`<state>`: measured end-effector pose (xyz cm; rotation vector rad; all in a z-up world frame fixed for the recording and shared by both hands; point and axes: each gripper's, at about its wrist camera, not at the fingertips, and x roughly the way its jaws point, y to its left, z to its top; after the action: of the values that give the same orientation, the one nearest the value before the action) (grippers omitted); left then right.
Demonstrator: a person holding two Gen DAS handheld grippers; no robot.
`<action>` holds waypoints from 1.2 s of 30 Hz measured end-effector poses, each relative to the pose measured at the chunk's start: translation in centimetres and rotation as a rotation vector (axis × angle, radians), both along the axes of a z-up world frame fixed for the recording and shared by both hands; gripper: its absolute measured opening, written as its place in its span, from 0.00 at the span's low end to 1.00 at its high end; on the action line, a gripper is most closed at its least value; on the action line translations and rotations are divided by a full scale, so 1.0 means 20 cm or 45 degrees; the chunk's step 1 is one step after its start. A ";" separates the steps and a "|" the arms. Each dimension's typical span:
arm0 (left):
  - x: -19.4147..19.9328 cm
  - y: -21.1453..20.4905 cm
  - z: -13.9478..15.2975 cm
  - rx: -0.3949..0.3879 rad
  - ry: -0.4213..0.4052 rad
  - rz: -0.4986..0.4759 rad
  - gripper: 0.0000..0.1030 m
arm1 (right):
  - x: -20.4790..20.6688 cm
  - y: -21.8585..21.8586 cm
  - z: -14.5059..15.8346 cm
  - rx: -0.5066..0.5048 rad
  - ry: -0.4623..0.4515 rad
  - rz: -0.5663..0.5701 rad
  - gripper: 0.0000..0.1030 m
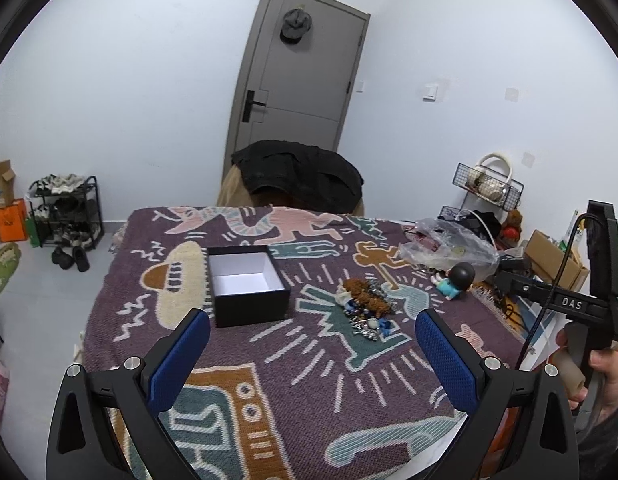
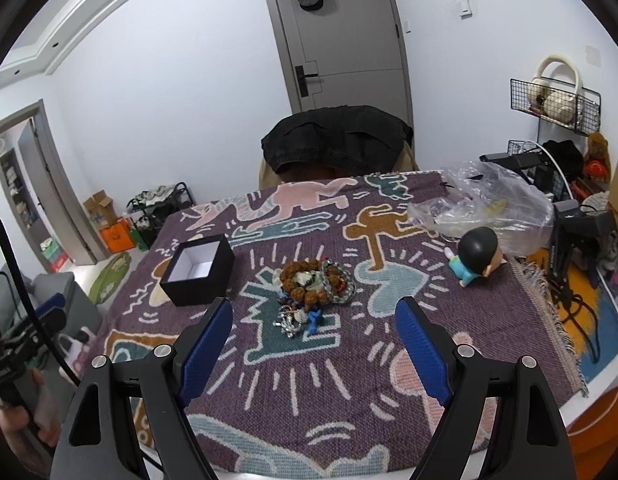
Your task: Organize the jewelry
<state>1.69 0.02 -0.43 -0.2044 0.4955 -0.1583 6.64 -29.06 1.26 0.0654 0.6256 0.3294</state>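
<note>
A heap of jewelry [image 2: 313,292] lies on the patterned purple cloth: brown bead bracelets, silvery chains and blue pieces. The same jewelry heap [image 1: 367,306] shows in the left wrist view, right of centre. A black box [image 1: 247,284] with a white inside stands open and empty left of the heap; the right wrist view has this box [image 2: 199,268] at its left. My left gripper [image 1: 312,330] is open above the cloth, nearer than the box and heap, holding nothing. My right gripper [image 2: 314,320] is open just short of the heap, with nothing between its blue pads.
A small figurine [image 2: 473,254] with a black head lies right of the heap, beside a crumpled clear plastic bag [image 2: 489,206]. A chair draped with a dark jacket [image 2: 337,140] stands behind the table. Wire racks, boxes and cables crowd the right side.
</note>
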 end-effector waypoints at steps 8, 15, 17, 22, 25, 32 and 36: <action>0.14 -0.10 0.00 -0.040 0.037 -0.111 0.87 | 0.11 -0.04 -0.06 0.081 0.049 0.023 0.75; 0.32 -0.22 -0.02 -0.056 0.106 -0.190 0.77 | 0.23 -0.07 -0.18 0.168 0.115 0.015 0.61; 0.38 -0.26 -0.02 -0.046 0.123 -0.206 0.76 | 0.27 -0.08 -0.21 0.188 0.128 0.007 0.60; 0.49 -0.30 -0.04 -0.049 0.164 -0.241 0.73 | 0.35 -0.10 -0.32 0.254 0.181 0.005 0.55; 0.57 -0.34 -0.08 -0.039 0.208 -0.265 0.68 | 0.39 -0.12 -0.37 0.295 0.207 0.004 0.53; 0.76 -0.41 -0.21 -0.080 0.335 -0.317 0.58 | 0.53 -0.14 -0.47 0.380 0.292 0.014 0.43; 0.86 -0.46 -0.29 -0.105 0.414 -0.345 0.54 | 0.58 -0.15 -0.49 0.420 0.305 0.015 0.41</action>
<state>18.96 -9.18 -6.28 -0.2443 0.8409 -0.4144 18.26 -32.12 -8.60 0.4222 0.8041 0.4381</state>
